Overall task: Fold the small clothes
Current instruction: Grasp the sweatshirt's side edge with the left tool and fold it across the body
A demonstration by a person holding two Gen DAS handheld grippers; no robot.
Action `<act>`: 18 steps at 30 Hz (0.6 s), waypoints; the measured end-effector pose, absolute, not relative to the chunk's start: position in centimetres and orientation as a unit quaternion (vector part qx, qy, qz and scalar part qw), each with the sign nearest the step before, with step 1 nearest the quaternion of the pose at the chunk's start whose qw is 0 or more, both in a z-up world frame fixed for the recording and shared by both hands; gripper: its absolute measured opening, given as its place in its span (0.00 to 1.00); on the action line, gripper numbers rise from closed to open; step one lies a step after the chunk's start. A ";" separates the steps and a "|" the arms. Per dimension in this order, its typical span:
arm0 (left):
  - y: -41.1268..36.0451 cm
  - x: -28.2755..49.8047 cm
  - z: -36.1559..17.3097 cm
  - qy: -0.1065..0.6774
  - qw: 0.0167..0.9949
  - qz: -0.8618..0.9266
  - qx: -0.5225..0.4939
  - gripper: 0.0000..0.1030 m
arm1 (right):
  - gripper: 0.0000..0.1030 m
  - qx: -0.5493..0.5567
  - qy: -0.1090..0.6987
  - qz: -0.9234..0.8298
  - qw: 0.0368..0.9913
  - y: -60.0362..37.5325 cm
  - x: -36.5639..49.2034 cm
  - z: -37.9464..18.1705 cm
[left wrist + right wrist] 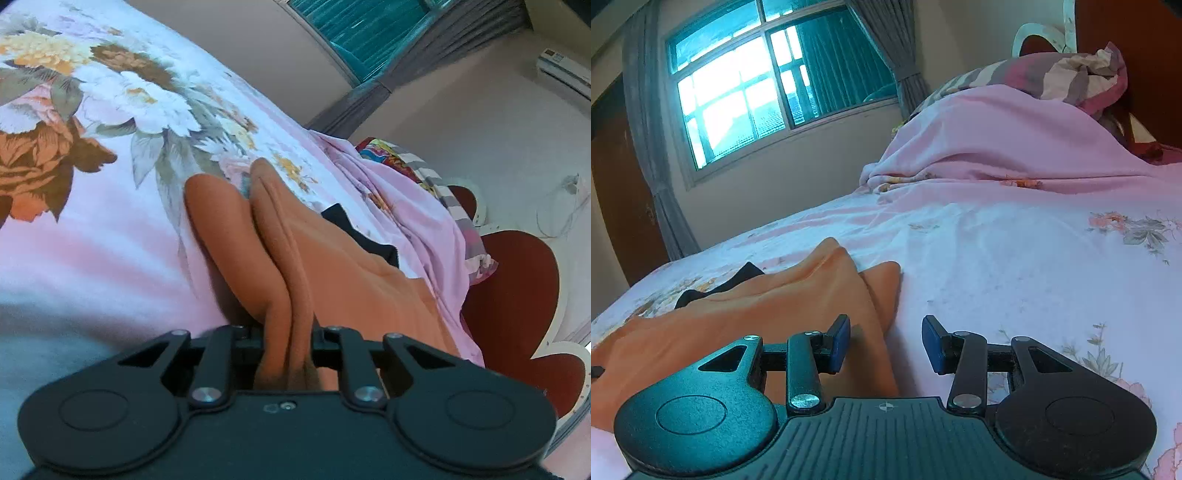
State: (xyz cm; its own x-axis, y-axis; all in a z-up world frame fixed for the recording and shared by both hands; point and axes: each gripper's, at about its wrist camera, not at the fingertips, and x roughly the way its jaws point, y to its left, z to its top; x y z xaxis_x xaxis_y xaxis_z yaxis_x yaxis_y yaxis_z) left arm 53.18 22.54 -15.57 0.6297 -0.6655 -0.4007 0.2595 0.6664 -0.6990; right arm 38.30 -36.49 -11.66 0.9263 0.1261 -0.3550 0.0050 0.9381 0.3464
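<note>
An orange garment (332, 258) lies on a bed covered by a pink floral sheet (92, 240). In the left wrist view the left gripper (286, 354) is clamped on a bunched fold of this orange cloth: the fabric rises in 2 thick ridges from between the black finger mounts and fills the narrow gap there, hiding the pads. The rest of the garment spreads away to the right and far side, where a small black piece of cloth (354, 229) lies against its far edge. Beyond that, a rumpled pink blanket (424, 221) is heaped toward a red headboard with a white scalloped rim (517, 280). An air conditioner (561, 70) hangs on the far wall at the right.

In the right wrist view the right gripper (886, 343) stands partly open, its 2 blue pads (840, 343) apart and pressing on nothing. The near right edge of the orange garment (775, 306) lies under and between them, with the left pad over the cloth and the right pad over bare sheet (1015, 277). The black piece (716, 284) peeks from behind the garment at the left. Far off are a window (757, 81) with grey curtains (646, 129), and at the far right the pink blanket (997, 140) piled before a striped pillow (1052, 77).
</note>
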 end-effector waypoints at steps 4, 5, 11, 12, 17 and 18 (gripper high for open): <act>22.8 53.2 -16.2 0.315 0.829 -0.297 -0.353 0.54 | 0.42 0.176 0.190 0.033 0.965 -36.6 38.5 -11.8; 22.8 53.3 -16.1 0.308 0.821 -0.311 -0.368 0.69 | 0.42 0.177 0.189 0.033 0.965 -36.6 38.4 -11.8; 23.3 53.3 -16.5 0.294 0.799 -0.340 -0.400 0.77 | 0.42 0.187 0.188 0.039 0.963 -36.9 38.5 -11.9; 23.3 53.3 -16.4 0.294 0.800 -0.337 -0.400 0.76 | 0.42 0.189 0.189 0.040 0.963 -36.9 38.5 -12.0; 21.6 53.3 -15.2 0.336 0.851 -0.259 -0.310 0.11 | 0.42 0.194 0.187 0.042 0.962 -37.1 38.5 -12.0; 21.4 53.0 -15.0 0.330 0.857 -0.258 -0.300 0.10 | 0.42 0.195 0.186 0.042 0.962 -37.1 38.5 -12.0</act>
State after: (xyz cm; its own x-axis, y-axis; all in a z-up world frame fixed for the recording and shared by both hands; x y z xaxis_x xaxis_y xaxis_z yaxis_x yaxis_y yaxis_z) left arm 53.03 21.40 -14.97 0.6491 -0.6400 -0.4113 0.2433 0.6869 -0.6848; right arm 38.48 -37.14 -12.05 0.9273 0.1531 -0.3417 -0.0080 0.9206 0.3905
